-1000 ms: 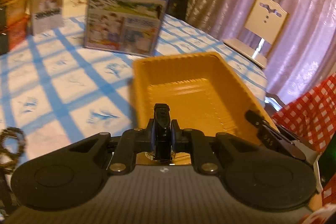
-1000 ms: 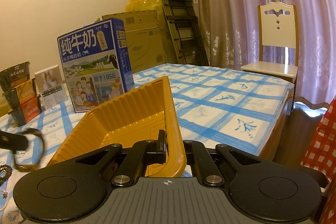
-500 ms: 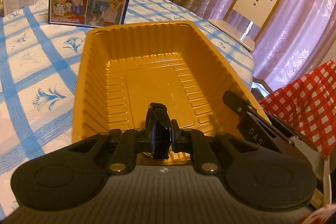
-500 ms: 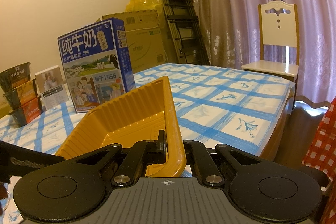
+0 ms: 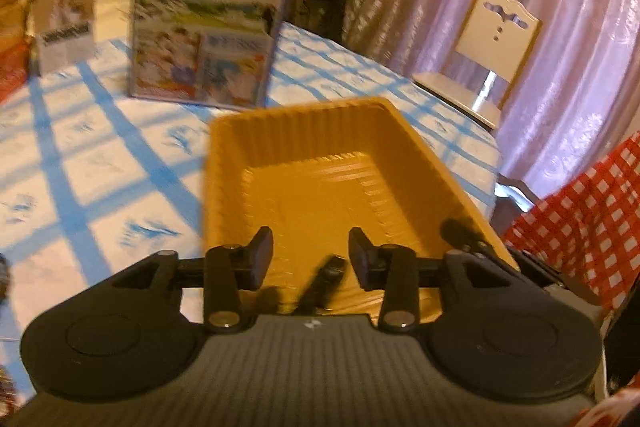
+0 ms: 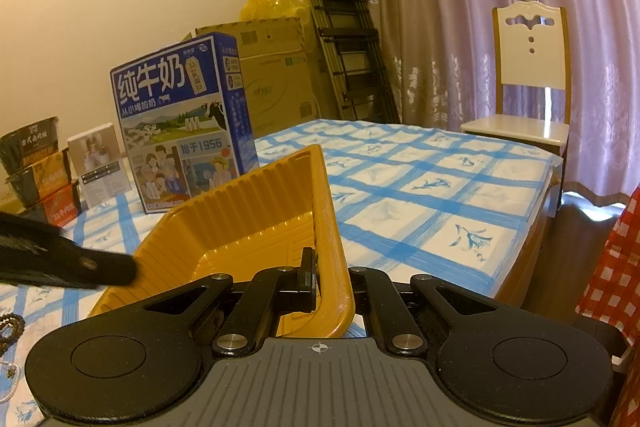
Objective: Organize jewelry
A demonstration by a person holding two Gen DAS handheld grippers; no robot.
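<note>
Two grippers at orange ribbed tray [image 5: 304, 195] on blue-checked tablecloth [image 6: 420, 187]. Left gripper [image 5: 311, 255] above tray's near end, jaws opening, pads clear of blurred dark strap-like item [image 5: 324, 281] seen between them over tray floor. Right gripper [image 6: 332, 277] clenched on tray's near rim. Beaded bracelet [image 6: 10, 327] on cloth, left of tray

The left wrist view is smeared with motion: the print on the blue milk carton [image 5: 208, 27] cannot be read, and a dark slanted thing [image 5: 320, 287] between the opening jaws of the left hand-held gripper [image 5: 311, 253] is too blurred to name. In the right wrist view a beaded string [image 6: 10, 327] is cut off by the left edge, and the yellow tray's [image 6: 240, 219] wall hides the right hand-held gripper's [image 6: 332, 279] outer finger.
</note>
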